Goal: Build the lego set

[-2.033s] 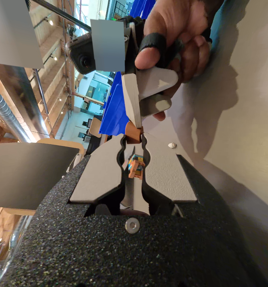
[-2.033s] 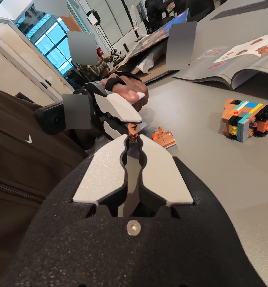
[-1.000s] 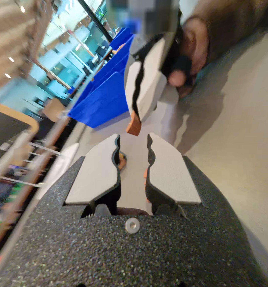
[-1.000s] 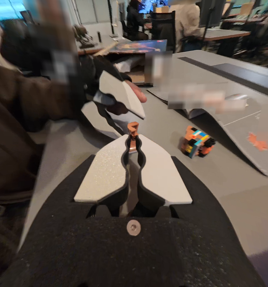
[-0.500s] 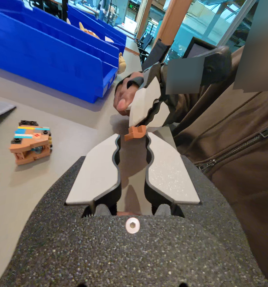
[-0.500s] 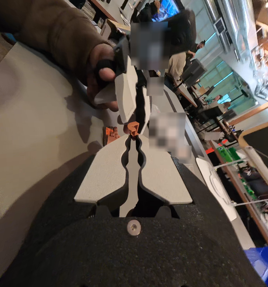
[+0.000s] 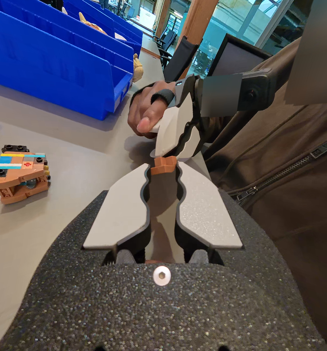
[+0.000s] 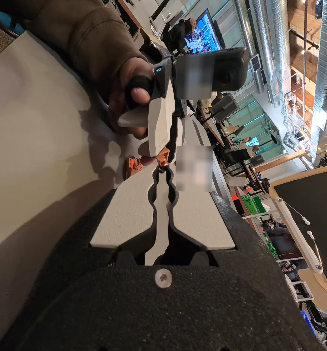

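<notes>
A small brown lego piece [image 7: 163, 166] sits between the tips of both grippers, above the grey table [image 7: 83, 152]. My left gripper [image 7: 163, 164] has its fingers closed to the piece's width, touching it on both sides. My right gripper [image 8: 162, 168] is nearly closed and pinches the same piece [image 8: 163, 158] from the other end. It shows in the left wrist view [image 7: 168, 154], tips down on the piece. The partly built brown lego model [image 7: 19, 174], with blue, yellow and white tiles, rests on the table at the left.
Blue bins [image 7: 54, 62] line the far left of the table, with a tan figure [image 7: 138, 68] beside them. A small orange brick cluster [image 8: 133, 167] lies on the table under the grippers. A person's brown jacket [image 7: 272, 171] fills the right side. Left and right tips are no more than a few centimetres apart.
One second ago my left gripper was open and apart from the piece, which the right gripper held. Both views have since swung round, and the left fingers have come in around the piece.
</notes>
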